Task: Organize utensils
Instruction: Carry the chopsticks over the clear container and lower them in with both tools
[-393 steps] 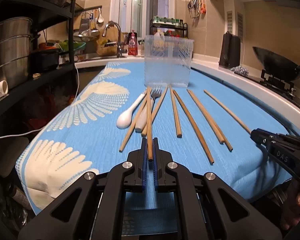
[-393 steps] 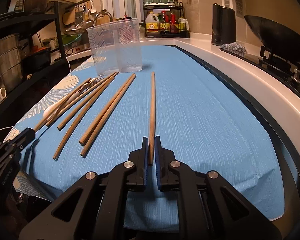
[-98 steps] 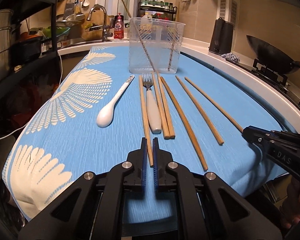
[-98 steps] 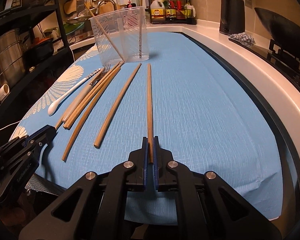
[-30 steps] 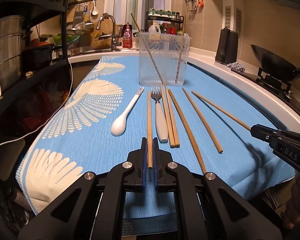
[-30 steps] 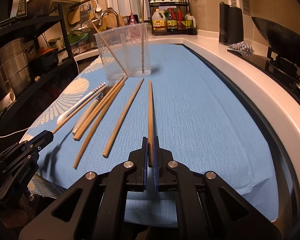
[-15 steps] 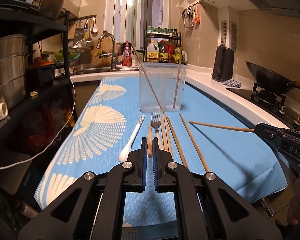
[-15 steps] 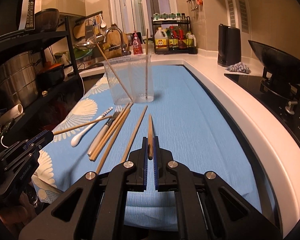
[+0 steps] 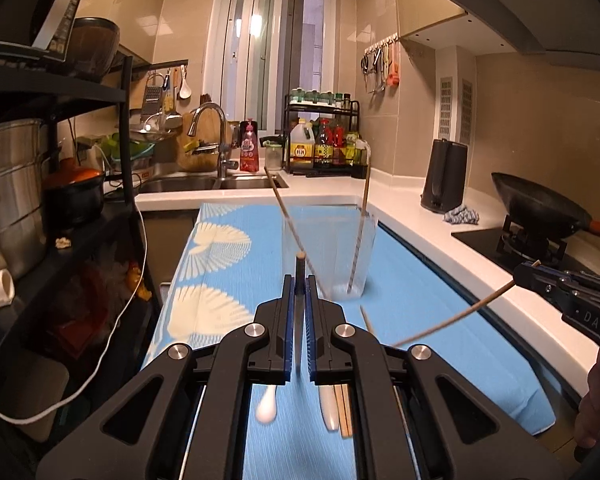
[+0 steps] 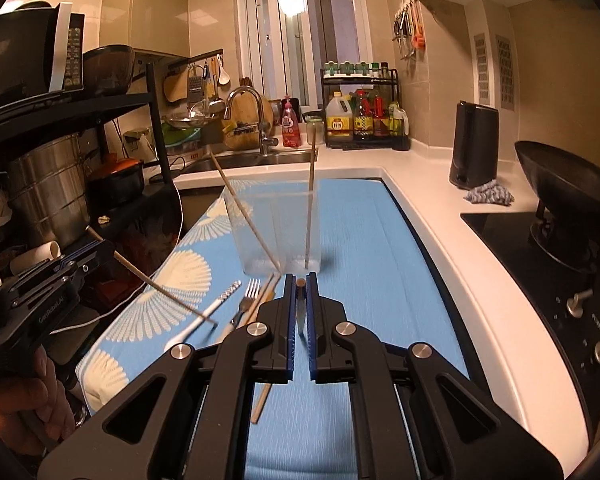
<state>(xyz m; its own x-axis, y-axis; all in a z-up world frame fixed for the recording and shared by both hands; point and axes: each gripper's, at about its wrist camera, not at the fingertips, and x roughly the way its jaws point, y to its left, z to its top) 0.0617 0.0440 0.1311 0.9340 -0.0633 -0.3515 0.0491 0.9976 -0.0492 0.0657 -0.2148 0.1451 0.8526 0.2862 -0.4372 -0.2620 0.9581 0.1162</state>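
Observation:
My left gripper (image 9: 299, 280) is shut on a wooden chopstick (image 9: 299, 256) seen end-on, held above the blue cloth (image 9: 236, 280). My right gripper (image 10: 299, 285) is shut on another chopstick (image 10: 300, 281), also lifted. Each gripper shows in the other view: the right gripper (image 9: 518, 274) with its chopstick (image 9: 452, 316), the left gripper (image 10: 100, 248) with its chopstick (image 10: 160, 288). Ahead stands a clear container (image 9: 328, 252) (image 10: 276, 232) with two chopsticks leaning inside. A white spoon (image 10: 208, 312), a fork (image 10: 246, 300) and loose chopsticks (image 10: 260, 400) lie on the cloth below.
A black rack (image 9: 128, 152) with steel pots (image 9: 12, 184) stands left of the cloth. A sink and faucet (image 9: 216, 140) are behind the container. A wok (image 9: 536, 208) on the stove, a black kettle (image 9: 444, 176) and a condiment rack (image 9: 320, 136) line the right counter.
Both grippers have risen well above the cloth, each carrying its chopstick off the surface. The utensils left on the cloth now sit low in both views.

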